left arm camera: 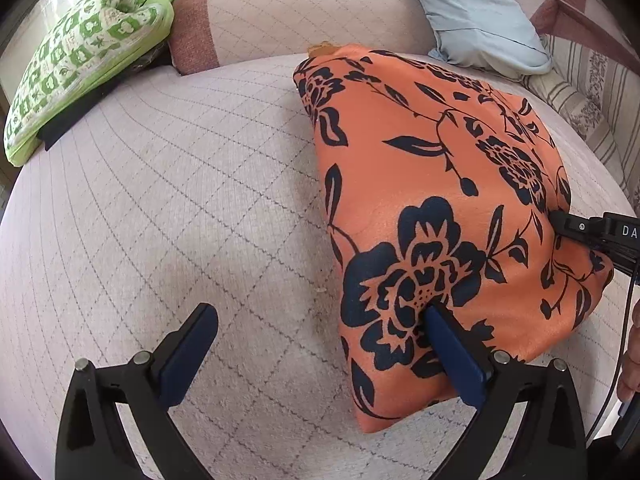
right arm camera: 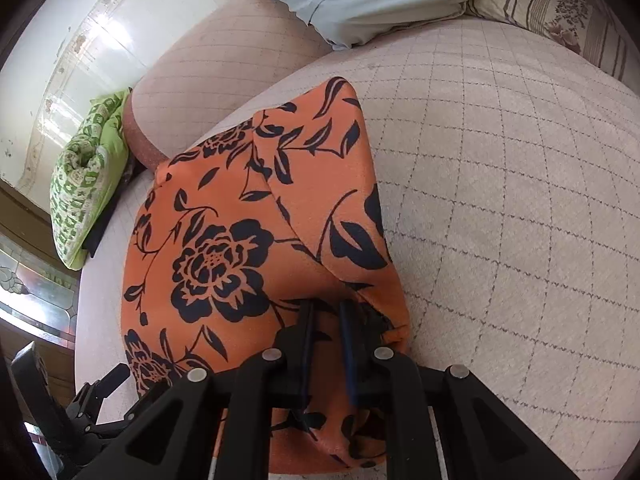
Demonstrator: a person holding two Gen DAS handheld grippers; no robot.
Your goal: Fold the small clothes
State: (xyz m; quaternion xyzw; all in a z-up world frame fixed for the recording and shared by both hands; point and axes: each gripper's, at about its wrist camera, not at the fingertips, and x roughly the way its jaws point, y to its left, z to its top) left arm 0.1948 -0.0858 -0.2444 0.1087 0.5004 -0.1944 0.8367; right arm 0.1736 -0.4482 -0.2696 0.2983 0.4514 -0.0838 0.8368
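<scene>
Right gripper (right arm camera: 326,312) clamped on near edge of orange floral garment (right arm camera: 240,240), which lies mid-bed on quilted cover (right arm camera: 500,200), well apart from green pillow (left arm camera: 80,68). Left gripper (left arm camera: 320,320) spread wide, holding nothing, one finger over cloth. Fabric looks light, floppy, bit slippery, so pinch corners or hem.

Quilted bed (left arm camera: 180,208): orange floral garment (left arm camera: 440,184), green cushion (left arm camera: 84,60), pillow (left arm camera: 480,12).

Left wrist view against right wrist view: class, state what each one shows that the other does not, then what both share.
Only the left wrist view: the left gripper wide open, one finger over the orange floral garment.

Only the right wrist view: the right gripper shut on the garment's edge; a white wall.

Both: the garment, green patterned bundle, pale blue pillow, quilted bed cover.
</scene>
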